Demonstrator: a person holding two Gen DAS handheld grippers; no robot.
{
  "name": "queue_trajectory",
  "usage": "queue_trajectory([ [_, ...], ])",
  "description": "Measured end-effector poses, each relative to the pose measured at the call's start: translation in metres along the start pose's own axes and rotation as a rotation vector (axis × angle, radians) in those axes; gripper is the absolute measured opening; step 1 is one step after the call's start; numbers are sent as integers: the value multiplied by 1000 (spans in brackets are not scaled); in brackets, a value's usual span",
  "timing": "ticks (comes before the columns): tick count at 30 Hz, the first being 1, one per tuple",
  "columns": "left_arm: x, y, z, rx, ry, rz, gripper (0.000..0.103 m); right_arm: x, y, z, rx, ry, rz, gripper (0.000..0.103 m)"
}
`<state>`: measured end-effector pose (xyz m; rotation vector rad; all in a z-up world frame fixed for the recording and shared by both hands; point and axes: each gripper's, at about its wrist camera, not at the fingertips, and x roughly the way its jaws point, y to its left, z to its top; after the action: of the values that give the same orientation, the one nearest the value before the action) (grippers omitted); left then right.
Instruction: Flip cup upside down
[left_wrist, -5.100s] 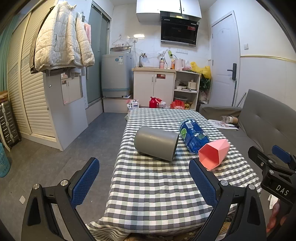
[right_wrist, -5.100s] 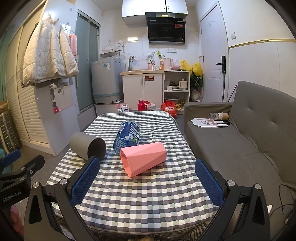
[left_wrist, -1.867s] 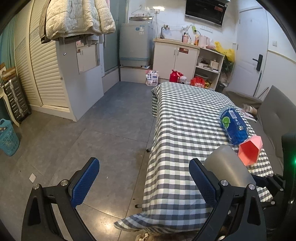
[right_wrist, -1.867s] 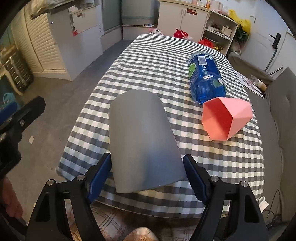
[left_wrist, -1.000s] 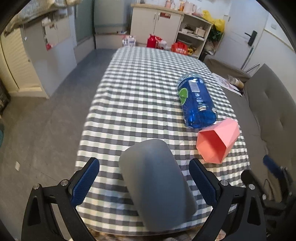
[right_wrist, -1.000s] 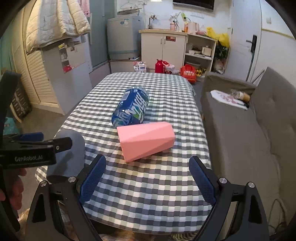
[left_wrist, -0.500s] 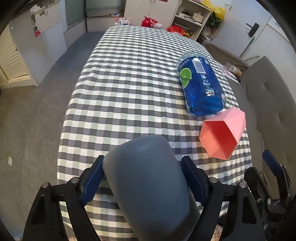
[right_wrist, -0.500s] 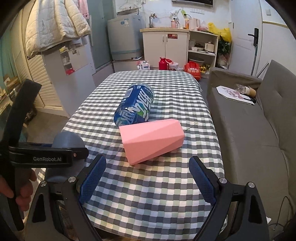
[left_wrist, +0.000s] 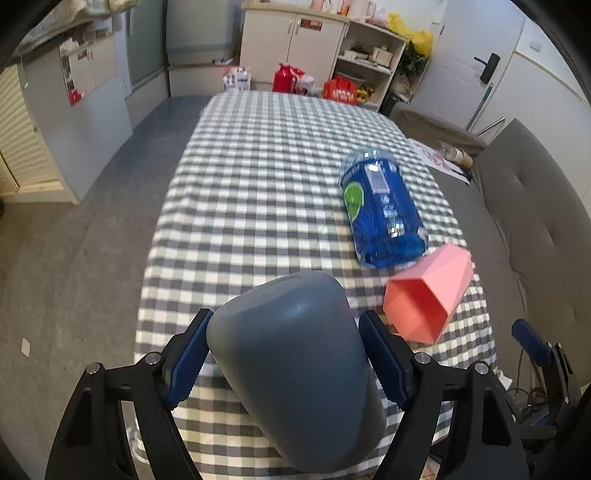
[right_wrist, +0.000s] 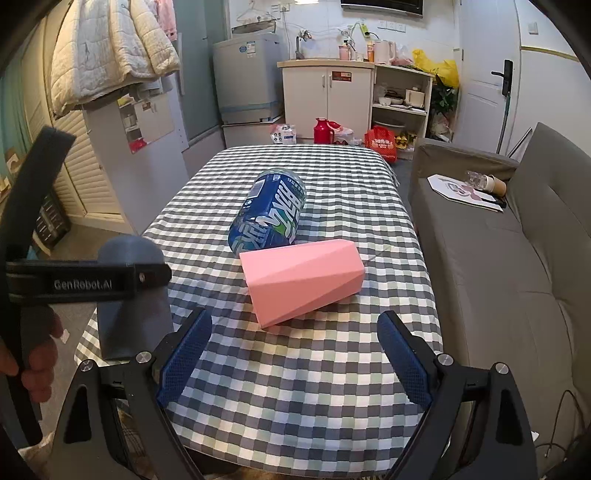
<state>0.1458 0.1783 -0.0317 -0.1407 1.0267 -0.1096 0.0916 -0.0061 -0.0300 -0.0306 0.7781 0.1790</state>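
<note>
The left tool (left_wrist: 284, 354) pinches the grey cup (left_wrist: 295, 350) between its blue pads, one pad on each side of the cup's wall. The cup is held at the near left corner of the bench (right_wrist: 332, 369), closed end pointing up and away from the tool. The right tool (right_wrist: 295, 354) hangs spread wide over the bench's near edge, gripping nothing. Just beyond the right tool, a pink cup (right_wrist: 303, 280) lies on its side on the checked cloth. Touching the pink cup on its far side lies a blue bottle (right_wrist: 269, 218), also on its side.
</note>
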Motion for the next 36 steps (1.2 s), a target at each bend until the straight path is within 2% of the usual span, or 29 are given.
queue_trajectory([
  [9, -5, -11, -10, 85, -84, 36, 81, -1, -3, -3, 18, -15, 5, 91],
  [15, -21, -33, -34, 216, -166, 87, 81, -5, -4, -2, 23, -26, -4, 91],
  [21, -30, -45, -51, 328, -237, 94, 82, -10, -7, -4, 34, -31, -12, 91],
  [32, -57, -46, -55, 319, -314, 40, 83, -34, -14, -9, 37, -69, -21, 91],
  [36, -70, -41, -63, 306, -326, -18, 83, -48, -19, -11, 55, -97, -48, 91],
])
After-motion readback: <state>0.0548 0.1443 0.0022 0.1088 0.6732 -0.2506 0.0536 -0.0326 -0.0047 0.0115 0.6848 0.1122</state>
